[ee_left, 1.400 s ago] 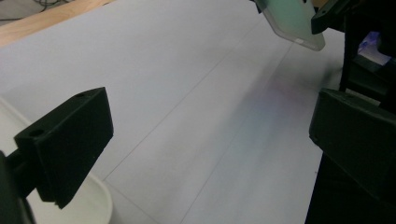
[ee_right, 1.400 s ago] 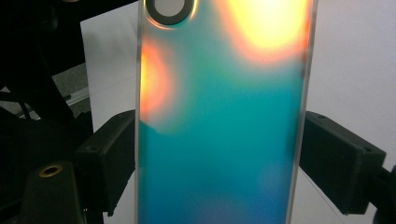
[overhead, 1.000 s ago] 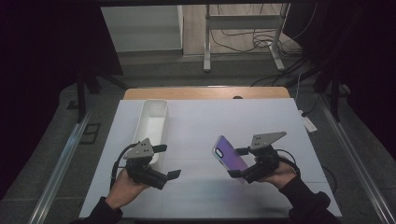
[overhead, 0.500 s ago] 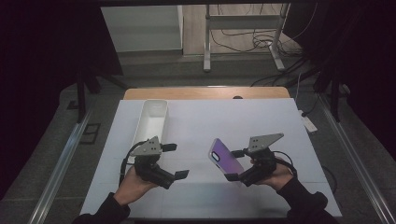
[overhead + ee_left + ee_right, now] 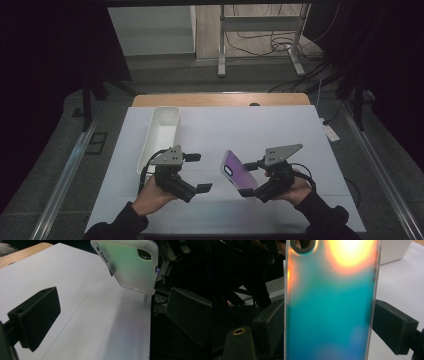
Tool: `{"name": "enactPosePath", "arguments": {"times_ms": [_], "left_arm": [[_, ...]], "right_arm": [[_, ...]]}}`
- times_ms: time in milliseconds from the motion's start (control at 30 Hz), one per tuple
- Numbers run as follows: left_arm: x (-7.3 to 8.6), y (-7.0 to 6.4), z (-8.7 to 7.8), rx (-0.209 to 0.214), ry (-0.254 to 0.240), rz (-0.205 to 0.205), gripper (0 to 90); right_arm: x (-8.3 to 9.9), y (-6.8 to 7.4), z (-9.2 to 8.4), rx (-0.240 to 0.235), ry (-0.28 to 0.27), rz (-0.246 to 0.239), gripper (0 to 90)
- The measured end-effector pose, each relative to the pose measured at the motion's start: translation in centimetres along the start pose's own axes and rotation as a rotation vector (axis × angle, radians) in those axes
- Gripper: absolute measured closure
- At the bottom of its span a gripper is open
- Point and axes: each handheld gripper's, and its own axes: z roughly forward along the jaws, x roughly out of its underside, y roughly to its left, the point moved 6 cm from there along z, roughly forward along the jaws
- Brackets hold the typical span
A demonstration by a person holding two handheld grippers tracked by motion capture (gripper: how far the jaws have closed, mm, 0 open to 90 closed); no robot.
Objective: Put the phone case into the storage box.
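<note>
While the right gripper (image 5: 250,179) clamps both long edges of the phone case (image 5: 238,171), holding it tilted above the near right of the white table (image 5: 260,130), the left gripper (image 5: 199,172) hangs just left of it, jaws wide apart and empty. A white bin (image 5: 162,135) sits far left.

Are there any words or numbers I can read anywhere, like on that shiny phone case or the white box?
None can be read.
The phone case held in the right gripper: shiny colours and a camera hole, no letters.
The white box: plain, no label.
The left gripper and the white table: no writing to be seen.
</note>
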Motion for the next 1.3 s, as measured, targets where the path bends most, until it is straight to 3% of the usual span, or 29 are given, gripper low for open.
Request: {"name": "enactPosePath", "arguments": {"times_ms": [667,1300], "left_arm": [[-1.3,-0.8,1.7,0.111,-0.047,0.028,0.6],[-2.1,-1.2,2.4,0.217,-0.108,0.034,3.9]], "right_arm": [[-0.4,1.1,0.6,-0.085,-0.029,-0.034,16.7],[-0.6,1.8,1.1,-0.149,-0.033,-0.025,16.7]]}}
